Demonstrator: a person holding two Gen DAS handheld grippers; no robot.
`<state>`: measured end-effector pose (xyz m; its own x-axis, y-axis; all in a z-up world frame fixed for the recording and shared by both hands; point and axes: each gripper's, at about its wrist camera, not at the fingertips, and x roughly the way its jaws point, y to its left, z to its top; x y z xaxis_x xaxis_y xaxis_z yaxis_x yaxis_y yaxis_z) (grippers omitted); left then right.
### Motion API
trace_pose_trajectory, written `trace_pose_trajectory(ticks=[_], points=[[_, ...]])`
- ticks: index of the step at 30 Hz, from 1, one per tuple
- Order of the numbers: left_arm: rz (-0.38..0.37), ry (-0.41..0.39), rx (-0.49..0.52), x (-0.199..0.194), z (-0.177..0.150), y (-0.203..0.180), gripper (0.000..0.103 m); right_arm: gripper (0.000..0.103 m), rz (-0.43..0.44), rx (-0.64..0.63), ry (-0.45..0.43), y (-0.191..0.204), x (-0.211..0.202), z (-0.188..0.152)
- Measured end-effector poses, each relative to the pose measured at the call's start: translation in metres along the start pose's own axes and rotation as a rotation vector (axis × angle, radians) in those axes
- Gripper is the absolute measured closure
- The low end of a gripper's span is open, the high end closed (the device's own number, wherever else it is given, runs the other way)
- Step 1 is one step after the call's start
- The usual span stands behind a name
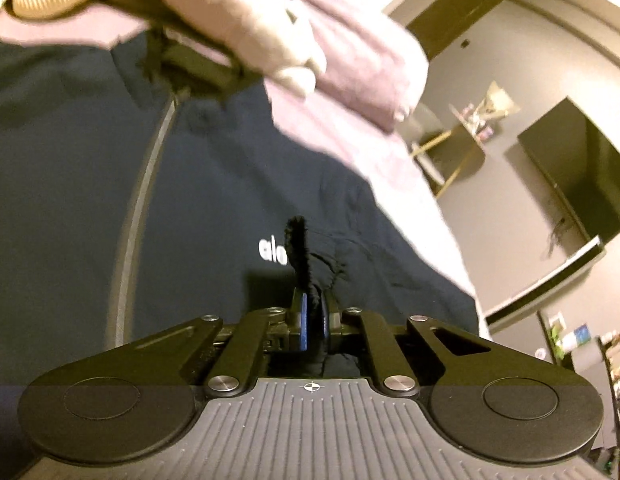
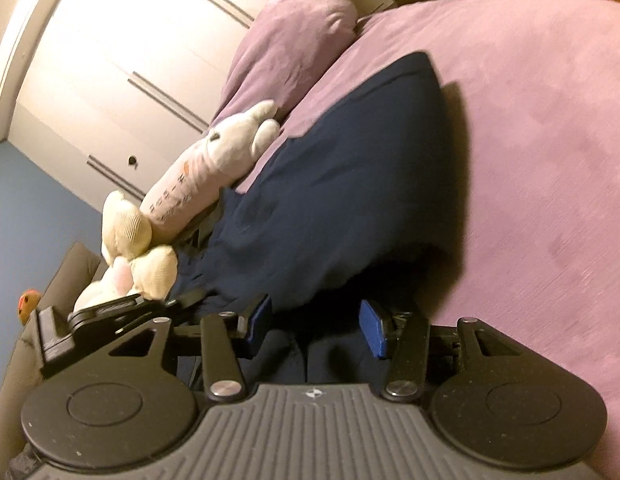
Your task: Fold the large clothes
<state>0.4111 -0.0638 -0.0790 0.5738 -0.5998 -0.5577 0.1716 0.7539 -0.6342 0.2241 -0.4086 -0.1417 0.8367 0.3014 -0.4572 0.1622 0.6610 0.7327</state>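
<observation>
Fingers of the left gripper (image 1: 312, 312) were pressed together on a raised pinch of the navy garment (image 1: 190, 200), a dark ridge of cloth standing up from between the blue pads just right of the small white logo (image 1: 273, 251). On the right gripper (image 2: 315, 326) the fingers stood spread, dark cloth bunched low between the two blue pads (image 2: 373, 327), though neither pad could be seen pressing on it, so that side looked poised rather than gripping. In the right wrist view the other gripper's black body showed close at the left, against the garment's near edge. The garment lay spread on the purple bed (image 2: 530, 140), running away from both grippers, with a pale stripe (image 1: 142, 200) curving up its left part in the left wrist view and its far corner resting flat on the cover. By my judgement the step in hand was taking hold of the near edge for a fold: one corner caught, the other not yet. The next move would call for the right fingers to close on the cloth between them, then for both hands to lift evenly and carry the edge toward the far end. Farther off, a long plush toy (image 2: 214, 168) lay at the garment's left side, just touching or overlapping it, and a purple pillow (image 2: 286, 44) sat beyond.
</observation>
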Motion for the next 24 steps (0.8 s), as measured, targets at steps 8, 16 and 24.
trace_pose_trajectory(ticks=[8, 16, 24], points=[[0.118, -0.179, 0.068, -0.081, 0.039, 0.029, 0.094, 0.051, -0.062, -0.042, -0.041, 0.01, -0.003, 0.021], [0.424, -0.201, 0.022, -0.101, 0.038, 0.105, 0.091, 0.042, -0.077, -0.097, 0.013, 0.03, 0.035, 0.034], [0.367, -0.181, -0.083, -0.078, 0.035, 0.136, 0.076, 0.03, -0.047, -0.044, 0.067, 0.041, 0.082, 0.046]])
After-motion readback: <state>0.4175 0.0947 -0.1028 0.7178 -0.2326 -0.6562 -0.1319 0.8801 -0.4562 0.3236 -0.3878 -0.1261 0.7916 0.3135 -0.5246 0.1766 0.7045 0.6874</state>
